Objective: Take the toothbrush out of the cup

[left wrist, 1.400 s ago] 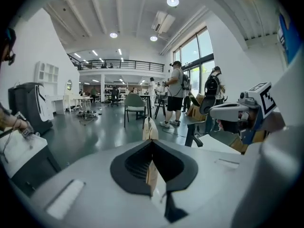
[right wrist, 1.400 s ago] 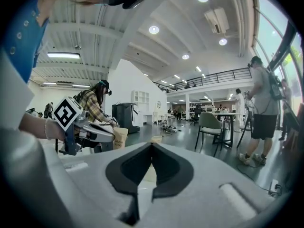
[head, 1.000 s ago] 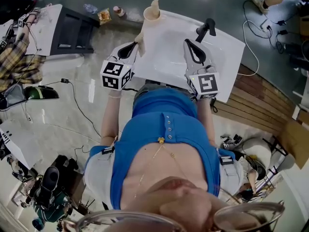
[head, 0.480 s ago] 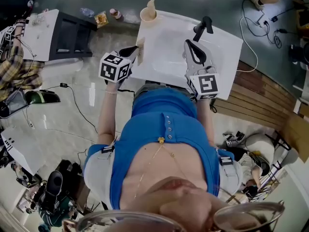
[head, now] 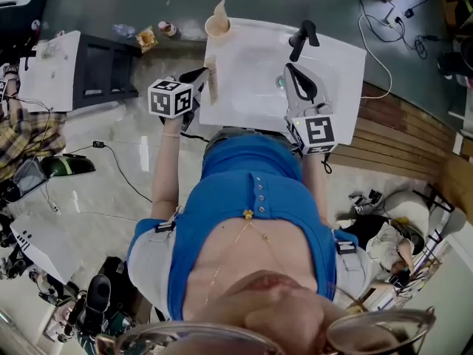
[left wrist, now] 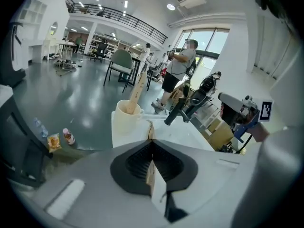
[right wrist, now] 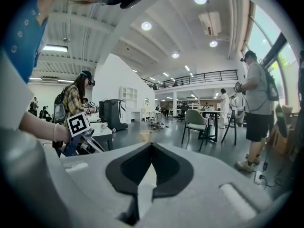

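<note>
The toothbrush (left wrist: 138, 86) stands in the cup (left wrist: 127, 114), long axis near upright, top leaning slightly right; the cup sits at the worktop's (head: 332, 65) far left corner; short of the cup, the left gripper (head: 201, 75) slopes downward, jaws pinching a thin tan strip (left wrist: 150, 129); right of the cup, the right gripper (head: 293, 71) lies near level, jaws pressed together.

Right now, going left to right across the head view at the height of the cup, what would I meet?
Clear bottle → snack packet → small bottle → cup → black faucet.

Blue buttoned top (head: 247, 172), thin gold necklace (head: 246, 214)
</note>
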